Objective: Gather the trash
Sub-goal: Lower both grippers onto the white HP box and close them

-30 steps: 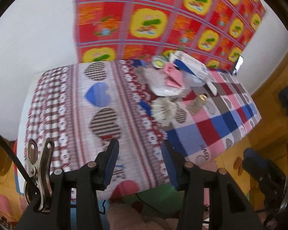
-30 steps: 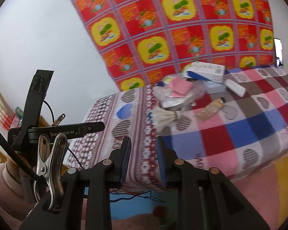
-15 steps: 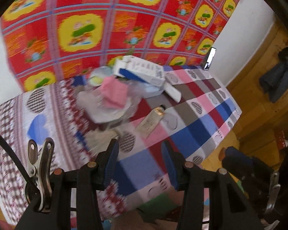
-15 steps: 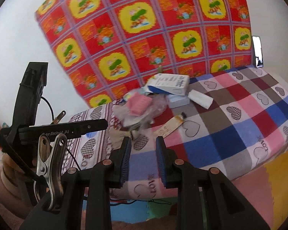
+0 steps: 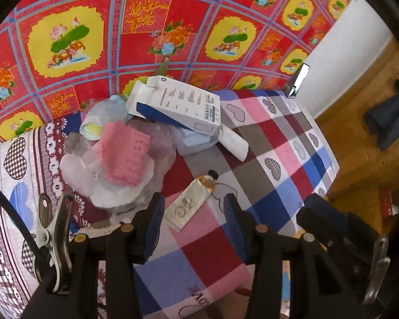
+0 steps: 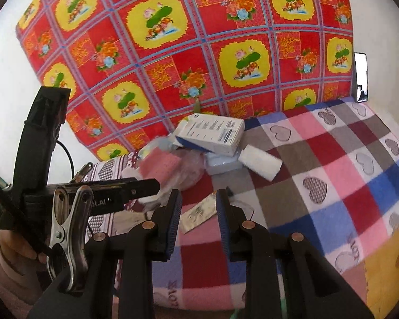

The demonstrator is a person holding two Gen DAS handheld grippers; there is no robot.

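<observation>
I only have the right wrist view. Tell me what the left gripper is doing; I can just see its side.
Observer: The left gripper is open and holds nothing. In its own camera a flattened tube on the blanket shows between its fingers.
Operator: Describe that tube. My finger covers its far end.
Observer: It lies flat and whole, with a black cap on the far end, which points toward the white roll.
Operator: Now give me the pile under the pink cloth.
Observer: The pink cloth rests on white round pads and crumpled clear plastic, beside the tube but apart from it.
</observation>
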